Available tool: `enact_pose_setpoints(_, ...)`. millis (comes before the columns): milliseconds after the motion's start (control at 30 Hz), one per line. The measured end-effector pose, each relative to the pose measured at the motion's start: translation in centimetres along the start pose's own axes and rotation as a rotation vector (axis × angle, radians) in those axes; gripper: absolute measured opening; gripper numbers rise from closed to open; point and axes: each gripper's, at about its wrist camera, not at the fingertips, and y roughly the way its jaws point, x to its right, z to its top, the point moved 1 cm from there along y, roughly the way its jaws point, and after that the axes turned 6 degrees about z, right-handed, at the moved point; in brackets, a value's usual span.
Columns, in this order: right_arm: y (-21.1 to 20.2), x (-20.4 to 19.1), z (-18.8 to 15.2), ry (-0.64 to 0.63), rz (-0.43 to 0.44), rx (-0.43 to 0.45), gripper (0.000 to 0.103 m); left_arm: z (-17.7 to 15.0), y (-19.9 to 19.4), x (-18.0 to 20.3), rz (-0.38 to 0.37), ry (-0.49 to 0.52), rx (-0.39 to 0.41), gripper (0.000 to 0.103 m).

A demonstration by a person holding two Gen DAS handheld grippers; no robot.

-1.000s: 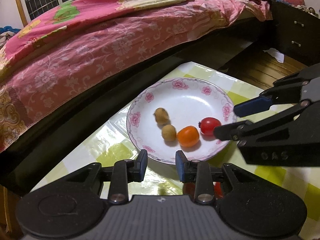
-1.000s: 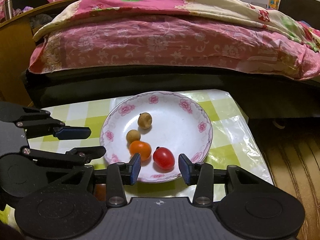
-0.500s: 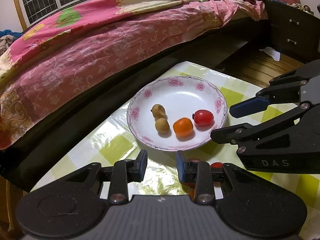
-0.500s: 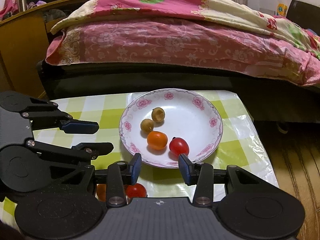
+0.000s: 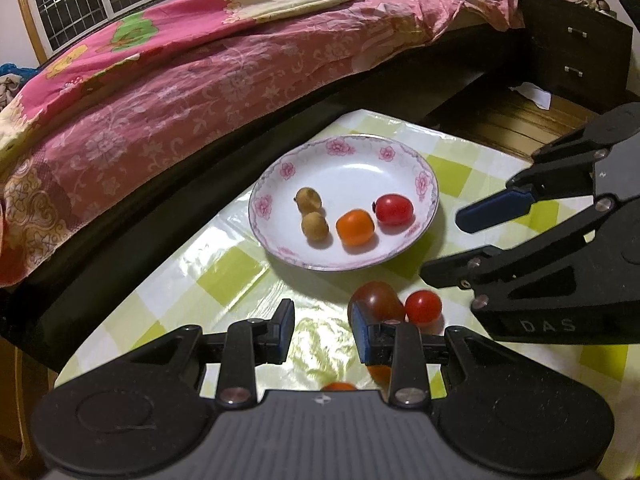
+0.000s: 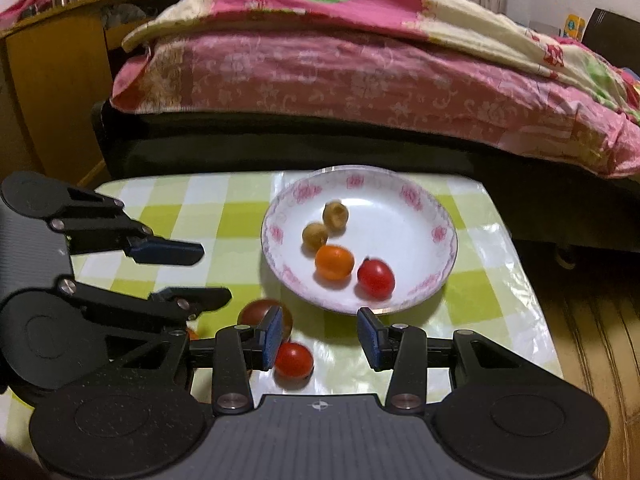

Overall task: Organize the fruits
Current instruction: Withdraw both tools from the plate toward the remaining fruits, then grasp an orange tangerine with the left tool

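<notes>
Both grippers pulled back from the white floral-rimmed plate (image 5: 426, 184); loose red cherry tomatoes (image 5: 423, 307) now show on the green-checked tabletop (image 5: 228, 276). Left gripper (image 5: 325, 330) and right gripper (image 6: 319, 338) gape, empty. "DAS" printed on right gripper's side.

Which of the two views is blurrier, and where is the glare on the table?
The right wrist view is softer, smearing the plate rim; the left wrist view is sharp. Glare shines off the plastic tablecloth left of the plate there, and near its right edge in the right wrist view.
</notes>
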Motion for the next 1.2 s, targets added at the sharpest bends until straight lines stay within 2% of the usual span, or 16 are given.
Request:
enact_pose_setpoints(167, 0.4, -0.5, -0.6, 0.028, 0.012, -0.066, 0.037, -0.7, 0.2, -0.4, 0.010, 0.002, -0.022, 0.040)
enact_pose_setpoints(467, 0.7, -1.8, -1.2, 0.004, 0.024, -0.093, 0.037, -1.6, 0.2, -0.5, 0.003, 0.023, -0.037, 0.041)
enact_pose_setpoints(867, 0.0, -2.0, -2.4, -0.012, 0.103, -0.112, 0.037, -4.1, -0.2, -0.9, -0.053, 0.076, -0.067, 0.041)
enact_pose_setpoints(1200, 1.0, -2.4, -3.0, -0.025, 0.141, -0.150, 0.037, -4.5, -0.4, -0.3, -0.129, 0.100, -0.064, 0.041)
